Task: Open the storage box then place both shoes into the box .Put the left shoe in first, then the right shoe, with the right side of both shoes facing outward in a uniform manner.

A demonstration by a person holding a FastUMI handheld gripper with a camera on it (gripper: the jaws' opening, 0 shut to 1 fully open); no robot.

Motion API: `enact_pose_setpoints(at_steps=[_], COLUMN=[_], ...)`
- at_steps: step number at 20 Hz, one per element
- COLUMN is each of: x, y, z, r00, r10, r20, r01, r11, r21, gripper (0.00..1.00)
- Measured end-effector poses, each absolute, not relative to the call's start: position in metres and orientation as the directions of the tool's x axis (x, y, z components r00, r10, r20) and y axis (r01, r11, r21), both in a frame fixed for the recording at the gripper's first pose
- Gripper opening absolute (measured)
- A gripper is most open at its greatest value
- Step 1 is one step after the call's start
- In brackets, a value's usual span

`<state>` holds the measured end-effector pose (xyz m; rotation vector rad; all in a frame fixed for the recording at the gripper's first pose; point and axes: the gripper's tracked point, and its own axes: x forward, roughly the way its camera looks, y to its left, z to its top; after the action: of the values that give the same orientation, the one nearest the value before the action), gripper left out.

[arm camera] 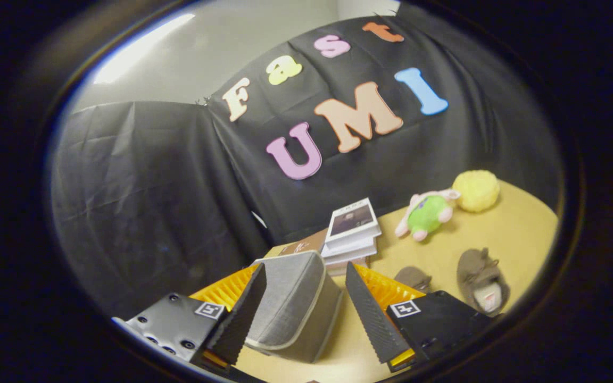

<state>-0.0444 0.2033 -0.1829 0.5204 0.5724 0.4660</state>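
A grey fabric storage box (293, 306) with pale trim stands on the tan table, tilted in the view, lying between my fingers. My gripper (306, 303) is open, its left finger beside the box's left wall and its right finger apart from the box's right side. Two brown slippers lie beyond the right finger: the larger one (482, 279) with a pale lining showing, and a smaller-looking one (413, 276) partly hidden behind the finger. I cannot tell whether the box's lid is open.
A stack of books (351, 229) sits just behind the box. A green and pink plush toy (428, 215) and a yellow fluffy ball (475, 190) lie farther back on the table (519, 234), near the black cloth wall.
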Motion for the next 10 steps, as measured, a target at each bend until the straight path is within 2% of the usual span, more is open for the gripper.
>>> enact_pose_setpoints(at_steps=[4,10], x=[-0.063,-0.093], y=[0.221,0.247], z=[-0.215,-0.252], r00=[0.673,0.562], r10=[0.599,0.699], r20=[-0.434,-0.442], r01=[-0.172,0.071], r11=[0.697,0.491], r21=[0.696,0.868], gripper=[0.98,1.00])
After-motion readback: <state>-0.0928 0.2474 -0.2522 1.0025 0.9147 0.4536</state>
